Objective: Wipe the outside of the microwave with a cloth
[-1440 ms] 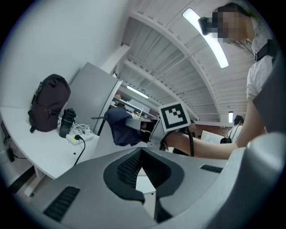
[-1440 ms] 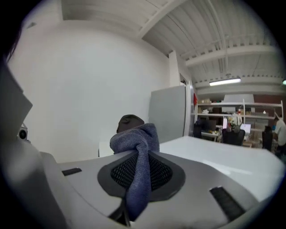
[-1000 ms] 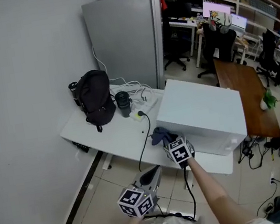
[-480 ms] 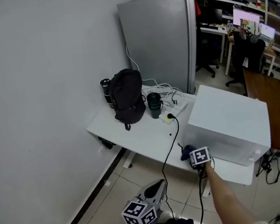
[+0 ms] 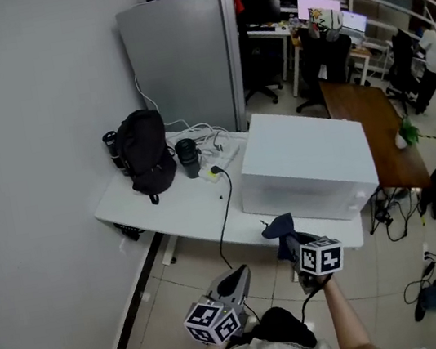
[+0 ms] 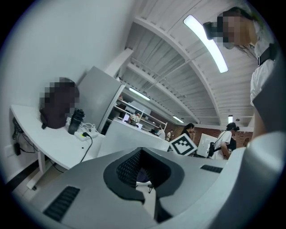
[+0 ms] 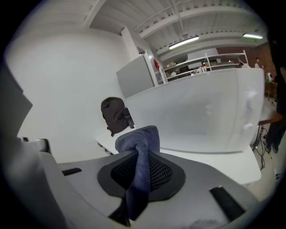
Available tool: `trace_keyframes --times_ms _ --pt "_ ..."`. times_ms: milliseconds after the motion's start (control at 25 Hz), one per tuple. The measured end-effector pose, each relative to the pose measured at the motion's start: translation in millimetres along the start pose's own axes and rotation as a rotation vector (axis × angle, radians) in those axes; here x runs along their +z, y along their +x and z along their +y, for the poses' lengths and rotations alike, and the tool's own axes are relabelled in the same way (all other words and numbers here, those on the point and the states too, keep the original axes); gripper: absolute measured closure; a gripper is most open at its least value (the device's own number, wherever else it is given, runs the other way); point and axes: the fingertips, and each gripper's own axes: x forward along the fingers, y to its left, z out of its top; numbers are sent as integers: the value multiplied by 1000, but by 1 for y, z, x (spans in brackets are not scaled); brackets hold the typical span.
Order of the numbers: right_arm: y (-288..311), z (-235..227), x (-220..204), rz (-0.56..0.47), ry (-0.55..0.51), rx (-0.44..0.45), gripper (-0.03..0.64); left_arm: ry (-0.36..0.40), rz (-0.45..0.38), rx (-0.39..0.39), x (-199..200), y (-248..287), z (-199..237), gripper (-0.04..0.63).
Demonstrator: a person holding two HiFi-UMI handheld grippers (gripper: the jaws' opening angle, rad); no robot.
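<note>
— Cloth of blue-grey fabric (image 5: 278,227): where is it held?
— Left first: a black backpack (image 5: 148,152) and a dark tumbler (image 5: 190,158) are stood on the white bench (image 5: 174,210). The left gripper (image 5: 234,279) is held low before it, fingers clenched on nothing.
— And rightward?
— The cloth is gripped by the right gripper (image 5: 290,242) fingers, just before the boxy white microwave (image 5: 307,163), which is set on the bench's right end.
</note>
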Motion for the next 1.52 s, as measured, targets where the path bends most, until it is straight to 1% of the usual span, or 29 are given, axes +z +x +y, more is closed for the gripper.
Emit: trace_keyframes --times_ms 80,160,360,520,600,720,800,920,1000,1080,1200,1320,1440,1520 --pt "-43 12 -1 -56 26 13 541 -2 8 -49 -3 10 -16 606" --pt "-83 18 -9 -112 58 7 541 -1 15 -105 -10 18 -34 606" --pt "-168 12 -36 -236 154 -84 541 -8 47 -235 -35 38 -86 606" --pt "-220 12 -65 -308 258 -136 541 55 99 -328 -58 44 -128 606" --pt "-239 15 -83 -325 308 -156 541 63 107 -353 -65 38 -142 606" --pt "-263 32 -118 -325 361 -152 541 61 110 -351 -83 10 -158 606" --pt "-277 47 -133 -333 355 -140 541 58 91 -328 -90 -16 -166 606" --pt "-293 78 -157 -332 328 -121 541 25 56 -255 -100 -75 -168 606" --pt "-301 102 -176 -321 317 -97 541 3 51 -206 -110 -119 -167 606" --pt "-309 128 -193 -310 302 -71 541 4 63 -192 -123 -157 -173 606" --pt "-322 160 -224 -281 305 -63 541 -10 97 -174 -143 -204 -185 606" --pt "-325 187 -240 -267 302 -65 541 -6 105 -177 -143 -228 -185 606" --pt "-323 199 -236 -292 315 -88 541 33 119 -221 -136 -227 -180 606" --pt "-320 205 -229 -317 322 -108 541 56 113 -224 -126 -227 -171 606"
